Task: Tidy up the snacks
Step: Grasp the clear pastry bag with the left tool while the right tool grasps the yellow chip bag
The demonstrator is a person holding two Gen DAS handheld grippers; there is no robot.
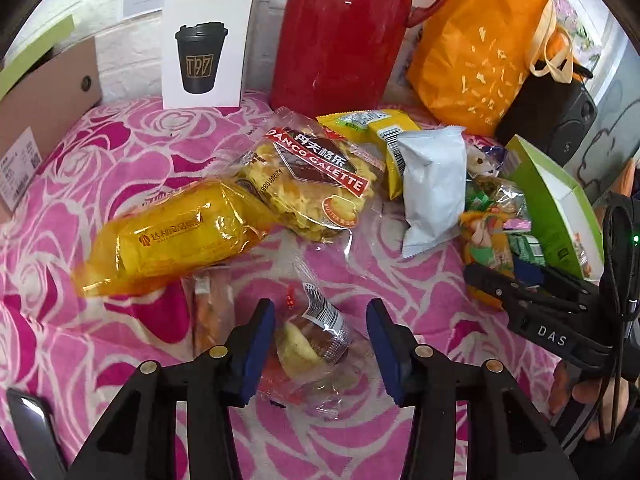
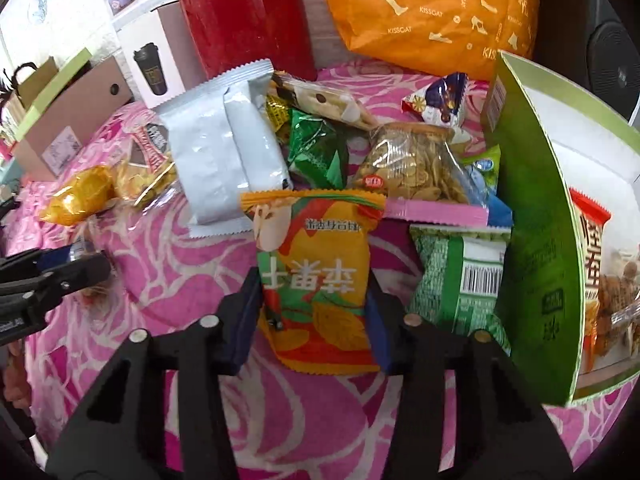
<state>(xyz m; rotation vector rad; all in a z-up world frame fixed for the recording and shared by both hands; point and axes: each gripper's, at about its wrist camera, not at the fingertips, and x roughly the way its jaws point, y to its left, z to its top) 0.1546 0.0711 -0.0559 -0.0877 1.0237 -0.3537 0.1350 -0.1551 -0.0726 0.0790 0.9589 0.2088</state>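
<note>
While the left gripper point(image 1: 322, 344) gapes wide around a clear-wrapped cake point(image 1: 316, 340), the right gripper point(image 2: 316, 316) clamps an orange packet point(image 2: 316, 280).

Red thermos point(image 1: 336, 32), orange bag point(image 1: 476, 44), white cup box point(image 1: 206, 46), black speaker point(image 1: 556, 116), rose-patterned pink cloth point(image 1: 120, 160).

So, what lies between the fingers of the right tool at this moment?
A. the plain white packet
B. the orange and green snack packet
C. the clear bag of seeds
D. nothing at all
B: in the right wrist view the orange and green snack packet sits between the two blue pads of the right tool, which press its sides, while the white packet and the bag of seeds lie farther off on the pink cloth.
</note>
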